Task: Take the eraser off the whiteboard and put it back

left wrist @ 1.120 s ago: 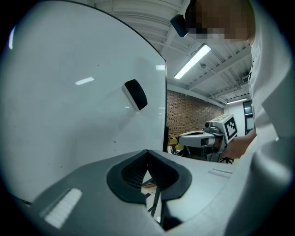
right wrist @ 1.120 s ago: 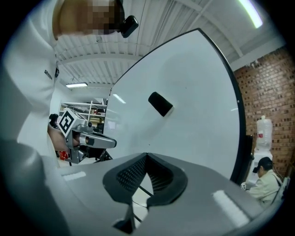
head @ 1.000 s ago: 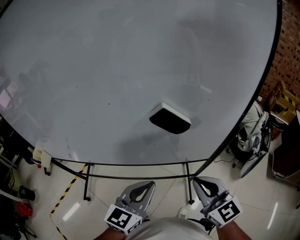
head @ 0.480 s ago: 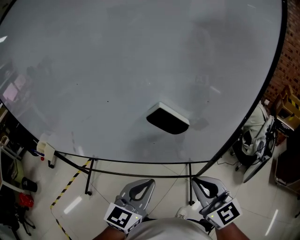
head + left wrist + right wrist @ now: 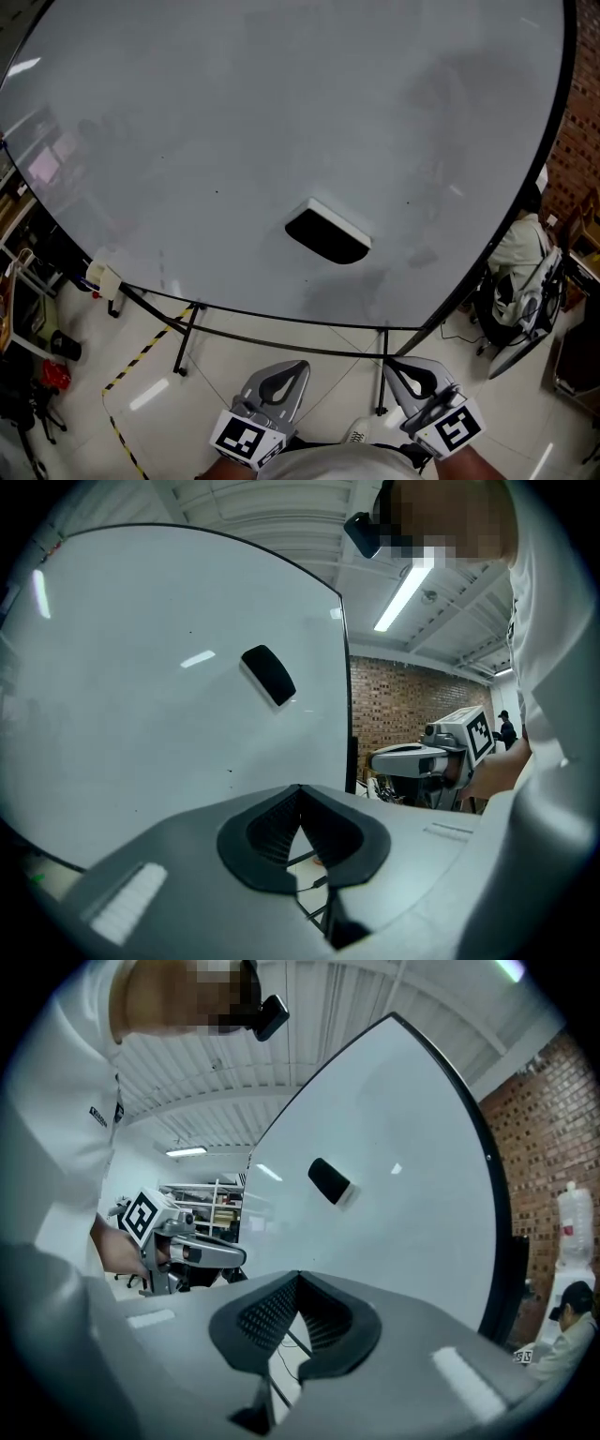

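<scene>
On the whiteboard [image 5: 234,141], a little below and right of its middle: the eraser [image 5: 328,234], black with a white edge, flat against the board face, set at a tilt. Untouched by either tool.

Below the whiteboard's lower rim, well apart from the eraser: the left hand-held gripper [image 5: 300,789], jaws together, nothing between them, tips toward the board. Just beside it, likewise below that rim: the right hand-held gripper [image 5: 298,1277], jaws pressed together too, empty, marker cube at its rear.

In both gripper views, eraser high on the whiteboard, well above the closed tips.

Under the whiteboard: thin black stand legs [image 5: 187,342] on a pale tiled floor [image 5: 309,375], with yellow-and-black tape [image 5: 131,380] below the board's lower left. At the whiteboard's lower left rim: a small white thing [image 5: 103,277], too small to tell. Right of the whiteboard: a brick wall [image 5: 574,141] and a person in white [image 5: 516,248].
</scene>
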Available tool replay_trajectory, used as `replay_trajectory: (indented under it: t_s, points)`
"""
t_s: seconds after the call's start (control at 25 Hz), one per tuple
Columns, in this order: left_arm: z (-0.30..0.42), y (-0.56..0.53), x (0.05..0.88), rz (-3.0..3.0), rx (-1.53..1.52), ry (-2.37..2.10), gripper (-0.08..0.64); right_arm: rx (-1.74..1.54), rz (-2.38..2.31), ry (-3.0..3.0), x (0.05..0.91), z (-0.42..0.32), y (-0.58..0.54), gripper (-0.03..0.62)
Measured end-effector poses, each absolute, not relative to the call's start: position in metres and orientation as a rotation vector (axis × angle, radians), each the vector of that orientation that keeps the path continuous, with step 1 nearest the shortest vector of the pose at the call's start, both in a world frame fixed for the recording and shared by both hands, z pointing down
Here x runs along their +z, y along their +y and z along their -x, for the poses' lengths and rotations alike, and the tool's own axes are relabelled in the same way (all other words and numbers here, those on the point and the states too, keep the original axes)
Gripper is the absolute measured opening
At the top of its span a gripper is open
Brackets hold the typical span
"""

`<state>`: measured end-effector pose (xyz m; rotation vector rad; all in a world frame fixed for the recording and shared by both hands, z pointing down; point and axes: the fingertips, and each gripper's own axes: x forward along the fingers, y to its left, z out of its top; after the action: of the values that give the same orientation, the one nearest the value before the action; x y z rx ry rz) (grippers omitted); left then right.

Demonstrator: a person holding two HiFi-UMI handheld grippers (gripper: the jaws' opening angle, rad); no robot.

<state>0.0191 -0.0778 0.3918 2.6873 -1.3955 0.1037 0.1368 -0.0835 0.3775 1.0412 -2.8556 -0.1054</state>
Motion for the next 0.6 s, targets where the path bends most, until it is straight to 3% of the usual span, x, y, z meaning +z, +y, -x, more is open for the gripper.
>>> replay_trajectory:
  t_s: [0.6]
  points:
    - [0.050, -0.040, 0.384, -2.811, 0.033, -1.160, 0.015, -0.099, -1.333, -2.700, 0.373, -0.083, -0.044, 0.002]
